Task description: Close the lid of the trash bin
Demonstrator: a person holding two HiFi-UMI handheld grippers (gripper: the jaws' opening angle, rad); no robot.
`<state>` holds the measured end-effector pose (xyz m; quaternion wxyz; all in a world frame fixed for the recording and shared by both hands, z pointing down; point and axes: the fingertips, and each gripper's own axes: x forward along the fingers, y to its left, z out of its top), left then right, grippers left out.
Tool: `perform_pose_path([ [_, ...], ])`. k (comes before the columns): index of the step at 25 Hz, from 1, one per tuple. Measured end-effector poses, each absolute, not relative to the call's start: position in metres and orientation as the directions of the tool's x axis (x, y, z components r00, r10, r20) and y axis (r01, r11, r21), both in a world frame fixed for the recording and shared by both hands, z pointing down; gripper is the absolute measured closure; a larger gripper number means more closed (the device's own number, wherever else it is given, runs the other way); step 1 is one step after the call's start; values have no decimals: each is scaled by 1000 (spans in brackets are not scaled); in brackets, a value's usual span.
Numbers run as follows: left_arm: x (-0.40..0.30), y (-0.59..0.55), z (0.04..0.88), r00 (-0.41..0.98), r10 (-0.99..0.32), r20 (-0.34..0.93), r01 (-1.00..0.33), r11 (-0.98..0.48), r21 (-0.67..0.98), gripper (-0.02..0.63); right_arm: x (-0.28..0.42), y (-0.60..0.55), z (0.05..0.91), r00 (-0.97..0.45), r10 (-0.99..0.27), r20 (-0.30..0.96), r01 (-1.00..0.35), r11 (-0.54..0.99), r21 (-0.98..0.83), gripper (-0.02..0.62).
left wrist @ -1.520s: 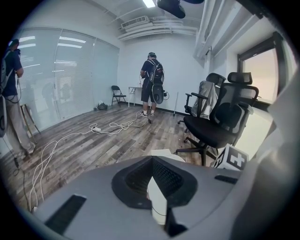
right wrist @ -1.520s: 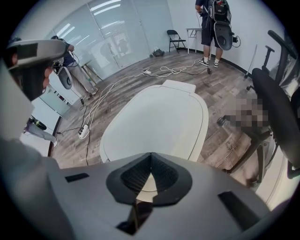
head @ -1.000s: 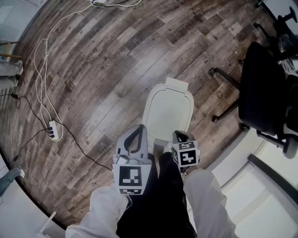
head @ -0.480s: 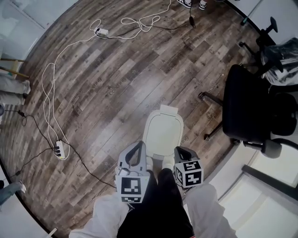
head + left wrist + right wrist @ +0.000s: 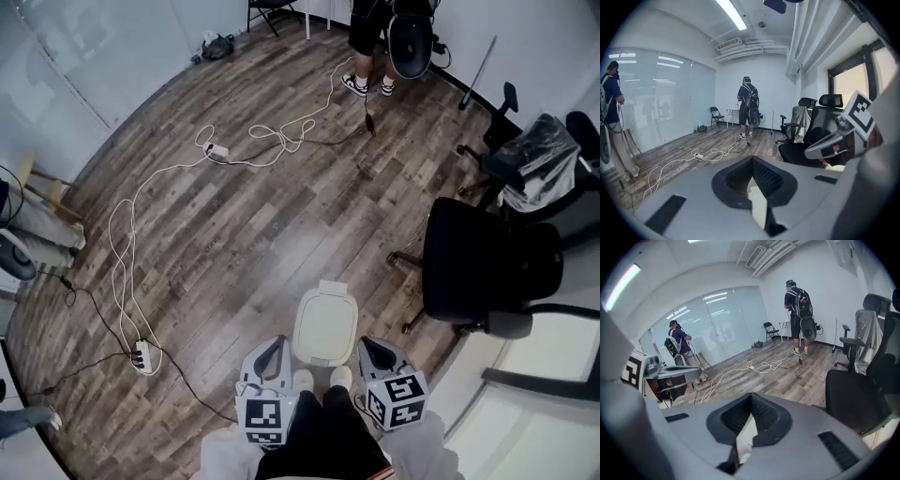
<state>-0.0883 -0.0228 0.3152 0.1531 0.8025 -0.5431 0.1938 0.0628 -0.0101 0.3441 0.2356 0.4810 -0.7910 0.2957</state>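
Setting: an office-type room, sparsely furnished. Evidence:
- wood-plank floor (image 5: 234,225)
- full-height glass partition wall (image 5: 670,103)
- strip ceiling light (image 5: 732,15)
- black swivel office chairs (image 5: 487,258) near the window (image 5: 848,84)
- folding chair (image 5: 716,115) at the far wall
- loose white cable (image 5: 278,133) and power strip (image 5: 142,355) on the floor
- a standing person (image 5: 749,101) wearing a backpack

Room was evenly bright; ceiling strip light (image 5: 732,15) overhead, daylight came through window (image 5: 847,86). Pale sheen lay on wood floor (image 5: 281,234). Strong fisheye bend, black vignette ringed both gripper views. Near foreground soft; shadows faint.
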Motion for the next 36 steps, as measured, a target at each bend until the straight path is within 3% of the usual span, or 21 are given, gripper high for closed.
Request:
perform_pose_path([
  [13,-70,-1,128,366,-885,289,-922,-388,-21,601,95,6,119,-396,-831,390,-918,373,-137,572],
  [25,-57,5,43,351,-920,175,-931,-363,-38,601,92,15,46,-439,-855,277,-897,435,-80,572],
  [36,-43,24,42,352,-922,160,-930,-363,-48,601,94,30,37,-466,-859,214,-884,460,-79,572],
])
